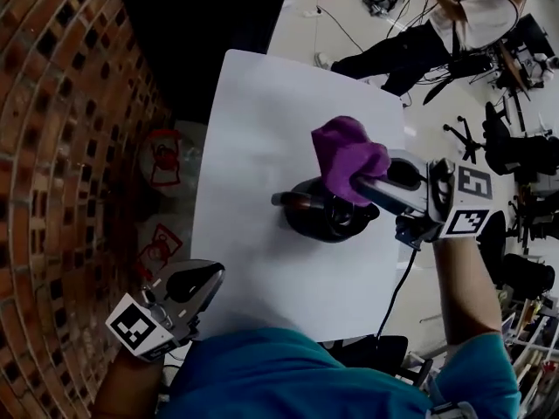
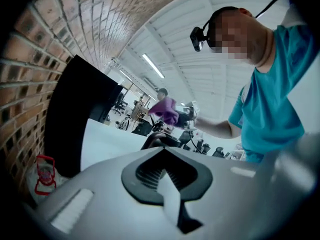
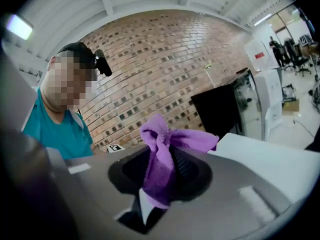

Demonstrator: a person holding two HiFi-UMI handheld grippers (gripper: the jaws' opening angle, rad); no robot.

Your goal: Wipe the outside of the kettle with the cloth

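I see soft, fuzzy cloth (image 1: 349, 151) above the glossy dark kettle (image 1: 319, 215), a smooth matt table (image 1: 253, 138) under it, and a rough brick wall (image 1: 61, 147) left of it.

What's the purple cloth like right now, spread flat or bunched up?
Bunched up. The purple cloth sits crumpled in a wad, pinched in the right gripper, above the kettle.

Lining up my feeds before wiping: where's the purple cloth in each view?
Head view: cloth right of centre, above the kettle.
Left gripper view: cloth small, mid-frame, far off.
Right gripper view: cloth at centre, clamped in the right gripper.
Shared landmark: the brick wall.
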